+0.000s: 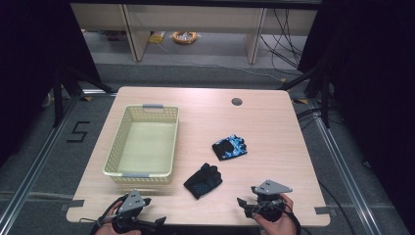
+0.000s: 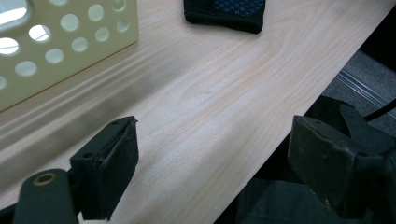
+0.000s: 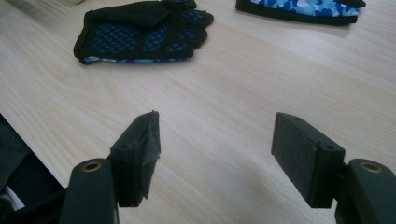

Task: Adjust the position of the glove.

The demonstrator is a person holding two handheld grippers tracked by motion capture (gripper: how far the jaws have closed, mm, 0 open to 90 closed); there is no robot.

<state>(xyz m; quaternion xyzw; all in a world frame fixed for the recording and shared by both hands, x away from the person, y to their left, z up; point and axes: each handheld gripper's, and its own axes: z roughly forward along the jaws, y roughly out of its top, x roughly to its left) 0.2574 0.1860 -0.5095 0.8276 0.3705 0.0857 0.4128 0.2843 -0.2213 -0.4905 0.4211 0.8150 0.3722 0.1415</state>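
Two fingerless gloves on the worktop (image 1: pixel 274 127): black one (image 1: pixel 203 180) near the front edge, blue camo one (image 1: pixel 230 147) behind it. One yellow basket (image 1: pixel 125 169) sits left. Both the left gripper (image 1: pixel 155 223) and right gripper (image 1: pixel 243 201) have fingers wide open, holding nothing.

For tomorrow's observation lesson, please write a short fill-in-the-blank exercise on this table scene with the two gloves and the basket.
1. The basket on the table holds ____.
2. The number of gloves lying on the table is ____.
3. The glove nearer the right gripper is the ____ glove, not the blue-patterned glove.
4. The jaws of the left gripper stand ____, with nothing between them.

Missing words: nothing; two; black; open
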